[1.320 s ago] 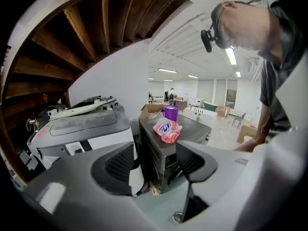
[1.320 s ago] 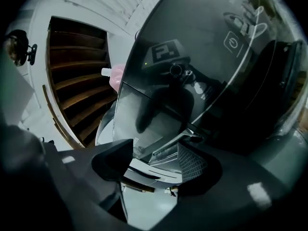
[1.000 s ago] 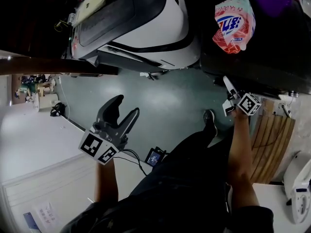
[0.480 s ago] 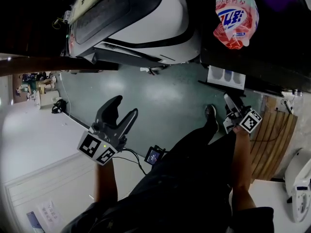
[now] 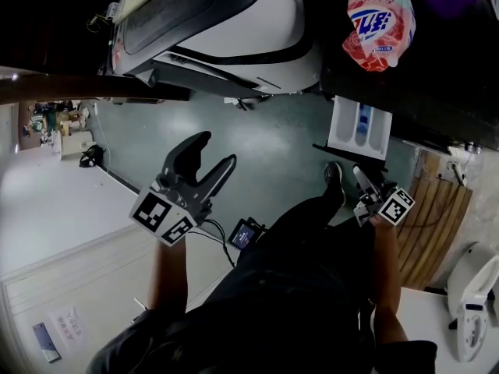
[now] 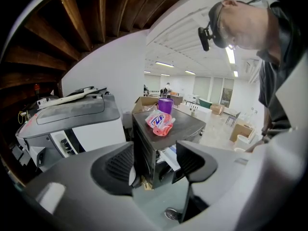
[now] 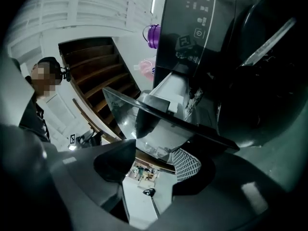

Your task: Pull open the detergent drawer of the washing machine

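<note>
Now, detergent drawer [image 5: 357, 127] pulled out, right hand-held gripper [image 5: 363, 181] released near it, left hand-held gripper [image 5: 214, 150] released, pouch [image 5: 380, 22] print unreadable.

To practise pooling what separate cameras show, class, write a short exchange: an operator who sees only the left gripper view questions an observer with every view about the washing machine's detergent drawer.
Operator: Is it open?
Observer: Yes: the head view shows the drawer out of the washing machine, white with a blue compartment.
Operator: What holds it?
Observer: Nothing: the right claw has its jaws apart, the drawer's front just beyond them.
Operator: Anything nearby?
Observer: A shoe stands on the floor beside that claw.
</note>
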A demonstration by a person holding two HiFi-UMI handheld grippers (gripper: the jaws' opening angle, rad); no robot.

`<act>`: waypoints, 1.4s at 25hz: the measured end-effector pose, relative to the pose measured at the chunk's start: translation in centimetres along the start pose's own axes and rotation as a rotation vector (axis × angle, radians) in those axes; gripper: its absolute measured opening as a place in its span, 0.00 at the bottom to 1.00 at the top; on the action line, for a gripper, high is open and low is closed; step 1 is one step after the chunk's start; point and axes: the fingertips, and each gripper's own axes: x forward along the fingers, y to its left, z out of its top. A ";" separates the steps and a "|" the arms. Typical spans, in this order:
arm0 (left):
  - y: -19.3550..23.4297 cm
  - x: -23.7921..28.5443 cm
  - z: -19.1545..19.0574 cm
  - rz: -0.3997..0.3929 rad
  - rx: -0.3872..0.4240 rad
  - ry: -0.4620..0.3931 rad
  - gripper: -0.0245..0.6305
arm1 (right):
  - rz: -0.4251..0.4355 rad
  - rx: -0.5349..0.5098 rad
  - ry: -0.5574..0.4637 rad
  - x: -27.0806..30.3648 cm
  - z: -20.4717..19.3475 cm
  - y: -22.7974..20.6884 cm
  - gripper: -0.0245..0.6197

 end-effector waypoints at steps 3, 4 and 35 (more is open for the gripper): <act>-0.3 -0.1 0.8 0.004 0.000 -0.020 0.49 | -0.023 0.005 0.052 0.3 -0.3 -0.1 0.40; -0.3 -0.1 1.0 0.009 -0.003 -0.027 0.49 | -0.043 0.000 0.082 0.4 -0.5 -0.2 0.40; -2.5 -3.0 7.9 0.131 -0.071 -0.297 0.49 | -0.218 -0.657 0.132 -7.4 21.4 20.8 0.42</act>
